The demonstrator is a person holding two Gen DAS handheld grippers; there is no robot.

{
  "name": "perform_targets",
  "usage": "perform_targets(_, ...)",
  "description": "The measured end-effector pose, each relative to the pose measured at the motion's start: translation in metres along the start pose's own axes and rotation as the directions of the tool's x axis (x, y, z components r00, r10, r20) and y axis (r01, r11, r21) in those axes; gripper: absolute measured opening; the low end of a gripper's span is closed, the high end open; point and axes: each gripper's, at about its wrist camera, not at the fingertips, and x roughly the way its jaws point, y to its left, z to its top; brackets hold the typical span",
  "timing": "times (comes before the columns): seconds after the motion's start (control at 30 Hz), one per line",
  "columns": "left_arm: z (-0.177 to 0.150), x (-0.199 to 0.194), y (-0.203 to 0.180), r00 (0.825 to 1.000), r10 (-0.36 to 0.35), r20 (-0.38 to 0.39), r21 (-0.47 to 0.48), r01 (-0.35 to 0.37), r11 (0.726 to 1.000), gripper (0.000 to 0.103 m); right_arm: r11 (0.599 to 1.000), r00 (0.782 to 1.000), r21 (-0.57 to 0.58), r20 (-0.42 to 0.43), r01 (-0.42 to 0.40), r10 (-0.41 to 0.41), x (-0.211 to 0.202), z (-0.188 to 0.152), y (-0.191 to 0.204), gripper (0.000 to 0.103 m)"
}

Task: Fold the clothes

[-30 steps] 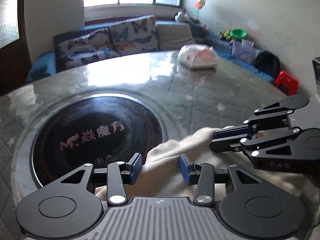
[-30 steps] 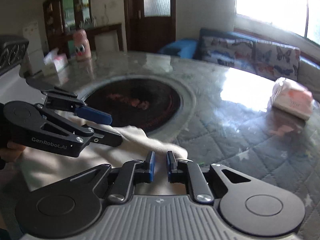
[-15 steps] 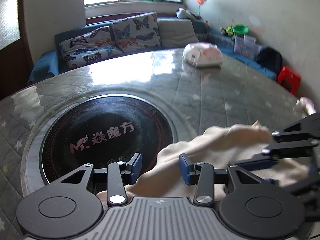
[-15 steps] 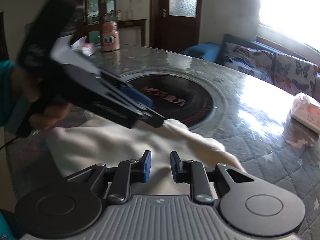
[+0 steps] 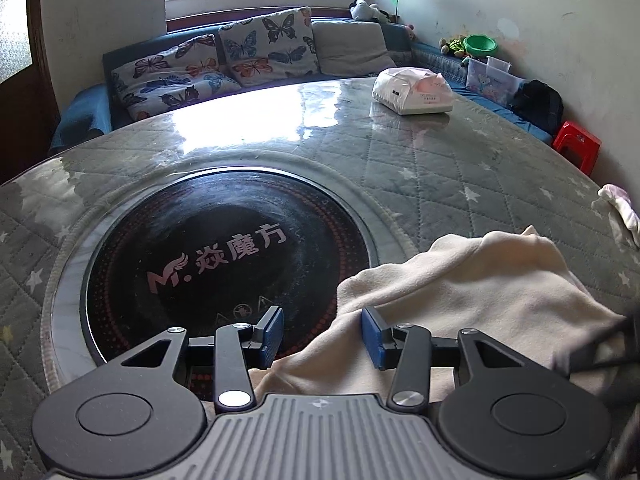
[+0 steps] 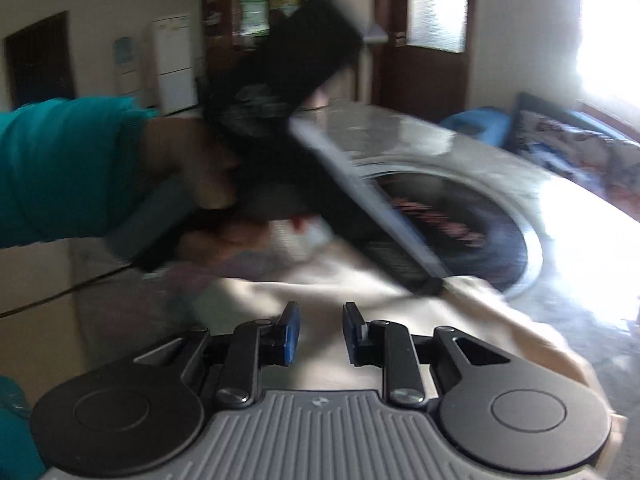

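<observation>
Covering most of both views, the round surface point(image 5: 460, 168) wears a grey quilted cloth with pale stars, and set into it is a black circular cooktop point(image 5: 224, 256), the landmark for everything else. The cream garment point(image 5: 480, 304) lies crumpled just right of the cooktop, one edge lapping over its rim. A hand point(image 6: 208, 184) in a teal sleeve point(image 6: 68, 168) reaches in from the left of the right wrist view, blurred, angling the left tongs point(image 5: 322, 336) down toward the garment beside the cooktop; their blue pads stand moderately apart and are opening, the garment's edge lying between them unpinched. The right tongs point(image 6: 320, 334) point down over the garment on the near side of the cooktop, narrowly parted and gripping nothing, cloth showing in the gap. Beyond the cooktop sits a white tissue pack point(image 5: 412, 92). Pink writing on the cooktop reads "M. 焱魔方".
</observation>
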Motion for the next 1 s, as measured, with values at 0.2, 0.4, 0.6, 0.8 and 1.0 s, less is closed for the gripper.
perform_targets(0.2, -0.003, 0.001, 0.002, 1.0, -0.002, 0.018, -0.005, 0.002, 1.0, 0.048, 0.991, 0.997, -0.108, -0.004, -0.081, 0.081, 0.0, -0.004, 0.039, 0.035)
perform_targets(0.4, -0.005, -0.015, 0.004, 0.998, 0.026, 0.061, -0.042, -0.023, 0.999, 0.046, 0.988, 0.992, -0.099, 0.001, -0.122, 0.123, 0.0, -0.002, 0.046, 0.034)
perform_targets(0.6, -0.019, -0.059, -0.001, 0.988, 0.013, 0.152, -0.065, -0.003, 0.998, 0.045, 1.0, 0.998, -0.008, 0.049, -0.025, 0.026, -0.056, -0.02, 0.026, 0.034)
perform_targets(0.8, -0.042, -0.082, -0.02, 0.98, -0.043, 0.192, -0.066, 0.057, 0.996, 0.044, 0.967, 0.981, 0.173, 0.006, 0.189, -0.193, -0.1, -0.065, -0.013, 0.034)
perform_targets(1.0, -0.072, -0.083, -0.036, 0.987, -0.044, 0.152, -0.045, 0.051, 0.998, 0.044, 0.9, 0.962, 0.342, -0.065, 0.271, -0.265, -0.119, -0.111, -0.043, 0.034)
